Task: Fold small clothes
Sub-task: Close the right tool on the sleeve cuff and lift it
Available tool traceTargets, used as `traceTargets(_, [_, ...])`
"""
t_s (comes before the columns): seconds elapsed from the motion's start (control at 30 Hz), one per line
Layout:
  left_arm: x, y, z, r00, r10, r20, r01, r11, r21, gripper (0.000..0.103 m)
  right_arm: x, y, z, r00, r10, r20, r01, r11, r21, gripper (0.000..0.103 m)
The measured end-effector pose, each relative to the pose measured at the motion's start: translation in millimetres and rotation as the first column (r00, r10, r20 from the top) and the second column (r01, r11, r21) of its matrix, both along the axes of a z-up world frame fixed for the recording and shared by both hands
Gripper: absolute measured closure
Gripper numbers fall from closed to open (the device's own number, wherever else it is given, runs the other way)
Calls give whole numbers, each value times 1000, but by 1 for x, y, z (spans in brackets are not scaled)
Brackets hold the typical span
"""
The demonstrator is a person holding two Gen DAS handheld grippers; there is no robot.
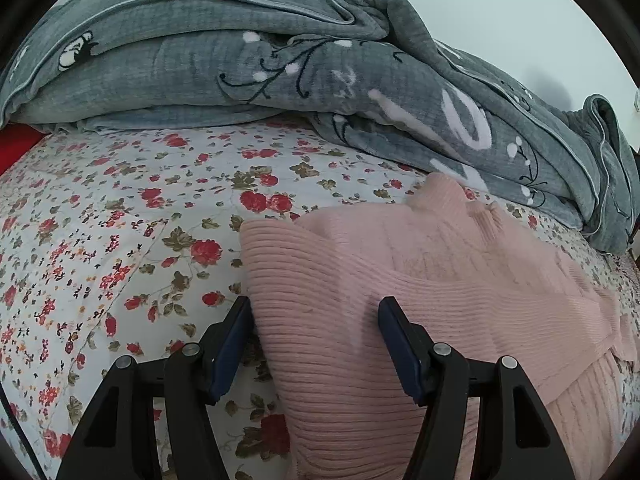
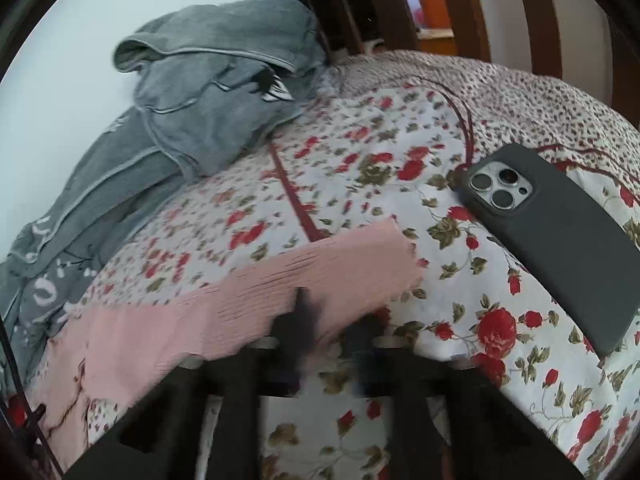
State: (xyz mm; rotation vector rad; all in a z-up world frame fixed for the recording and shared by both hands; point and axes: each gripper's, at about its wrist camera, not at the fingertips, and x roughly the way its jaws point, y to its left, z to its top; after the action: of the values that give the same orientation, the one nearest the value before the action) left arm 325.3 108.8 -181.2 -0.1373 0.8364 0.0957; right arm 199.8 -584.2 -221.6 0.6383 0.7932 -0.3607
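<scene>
A pink ribbed knit sweater [image 1: 400,280] lies on the floral bedsheet [image 1: 100,220]. My left gripper [image 1: 314,312] is open, its jaws straddling the sweater's folded left part without gripping it. In the right wrist view the sweater's sleeve [image 2: 280,280] stretches across the sheet. My right gripper [image 2: 332,320] is blurred and sits at the sleeve's near edge, with one finger over the fabric; I cannot tell whether it pinches the sleeve.
A grey blanket [image 1: 280,60] is heaped along the far side of the bed and also shows in the right wrist view [image 2: 208,92]. A dark phone [image 2: 560,240] lies face down on the sheet at right. A wooden headboard [image 2: 500,8] stands behind.
</scene>
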Motion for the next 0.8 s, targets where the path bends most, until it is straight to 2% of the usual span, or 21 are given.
traceTargets(0.07, [0,0,1,1000,-3,2,3,1000,-3,40,2,4,7,1000,-7,-4,7,999,-33,96])
traceTargets(0.17, [-1,0,2,1000,-5,9,5,1000,-10,40,7,18,27,1000,-14,-1,13,991,-136,96])
traceTargets(0.37, [-7,0,9,999,-5,42,6,1000,-21,40,7,62,81,996,13,84,11,961,-276,97])
traceTargets(0.5, [-19,1,18,995,29,91,-28,1000,-10,38,10,99,103,991,76,114,-40,956,-292,97])
traceTargets(0.57, [-30,6,26,992,45,119,-42,999,-26,33,13,122,112,986,123,109,-82,944,-319,97])
traceTargets(0.67, [-52,17,34,990,50,132,-45,998,-39,33,18,152,127,979,177,103,-130,926,-353,97])
traceTargets(0.8, [-88,39,45,988,50,146,-65,993,99,33,25,193,146,960,255,113,-195,905,-377,97])
